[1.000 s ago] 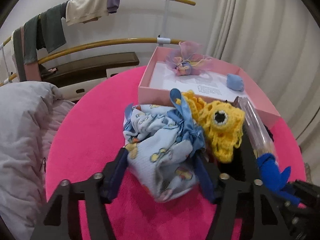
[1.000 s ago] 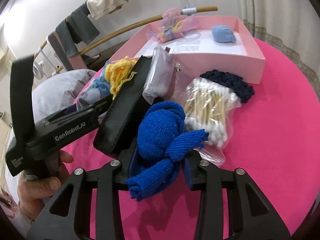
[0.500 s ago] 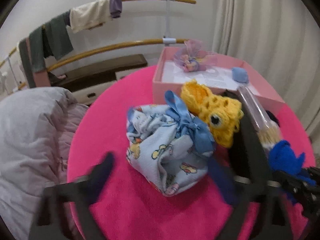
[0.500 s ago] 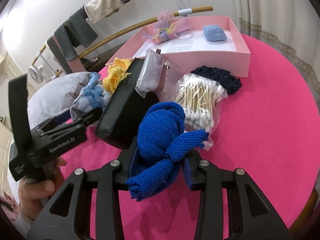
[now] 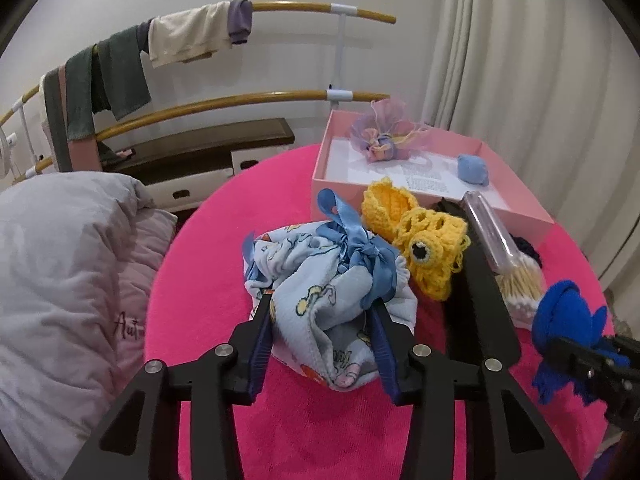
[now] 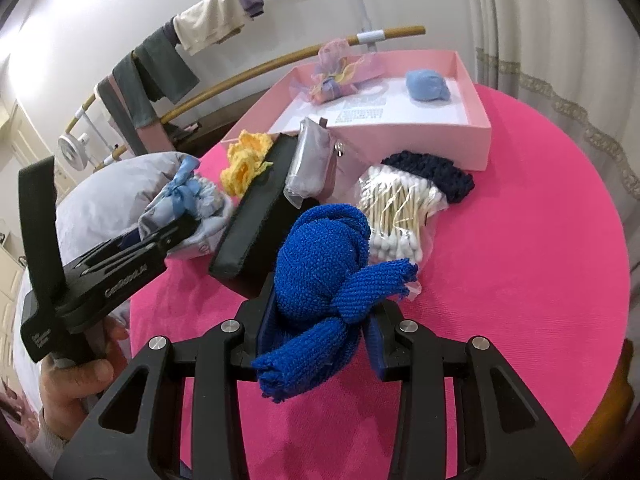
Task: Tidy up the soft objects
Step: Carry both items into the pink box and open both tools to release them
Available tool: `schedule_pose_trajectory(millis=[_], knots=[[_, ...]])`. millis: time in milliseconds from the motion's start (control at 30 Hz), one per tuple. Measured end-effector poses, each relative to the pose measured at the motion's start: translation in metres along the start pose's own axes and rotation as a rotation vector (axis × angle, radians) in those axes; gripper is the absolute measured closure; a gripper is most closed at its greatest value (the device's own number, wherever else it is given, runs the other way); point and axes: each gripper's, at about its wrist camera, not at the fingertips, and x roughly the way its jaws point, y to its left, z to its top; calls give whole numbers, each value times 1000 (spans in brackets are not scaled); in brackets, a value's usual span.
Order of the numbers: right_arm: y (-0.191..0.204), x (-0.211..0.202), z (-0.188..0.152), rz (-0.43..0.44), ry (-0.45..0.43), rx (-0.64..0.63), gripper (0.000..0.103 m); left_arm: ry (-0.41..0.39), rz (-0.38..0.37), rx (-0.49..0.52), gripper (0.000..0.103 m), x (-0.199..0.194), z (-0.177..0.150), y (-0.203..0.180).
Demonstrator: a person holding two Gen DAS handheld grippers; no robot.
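Note:
My left gripper point(image 5: 322, 312) is shut on a light blue printed cloth bundle point(image 5: 320, 280) tied with a blue ribbon, on the pink round table point(image 5: 224, 248). It also shows in the right wrist view point(image 6: 192, 208). My right gripper point(image 6: 316, 316) is shut on a knotted blue knit cloth point(image 6: 324, 264) and holds it above the table. That cloth shows in the left wrist view point(image 5: 568, 320). A yellow crochet toy point(image 5: 420, 240) lies beside the bundle. The pink box point(image 6: 472, 136) holds a purple sachet point(image 6: 336, 76) and a small blue pouch point(image 6: 428, 86).
A black case point(image 6: 256, 216), a grey zip pouch point(image 6: 308, 164), a bag of cotton swabs point(image 6: 396, 212) and a dark knit piece point(image 6: 440, 172) lie in front of the box. A grey pillow point(image 5: 60, 280) lies left of the table. A rail with hung clothes point(image 5: 184, 40) stands behind.
My left gripper opened and drew back, then closed on the cloth bundle again at a new grip. My right gripper kept its hold on the blue knit cloth and drew back slightly.

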Motion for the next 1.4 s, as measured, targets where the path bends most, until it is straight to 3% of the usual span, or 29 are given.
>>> schedule_pose_trajectory(millis=[400, 600, 967, 1400], knots=[[13, -23, -1, -2, -43, -26, 68, -76, 20, 40, 62, -81, -17, -11], [18, -33, 3, -10, -67, -32, 68, -89, 21, 39, 62, -102, -14, -11], [16, -46, 25, -25, -118, -54, 68, -112, 23, 62, 61, -108, 12, -26], [5, -52, 88, -63, -192, -84, 68, -186, 7, 57, 61, -89, 70, -38]])
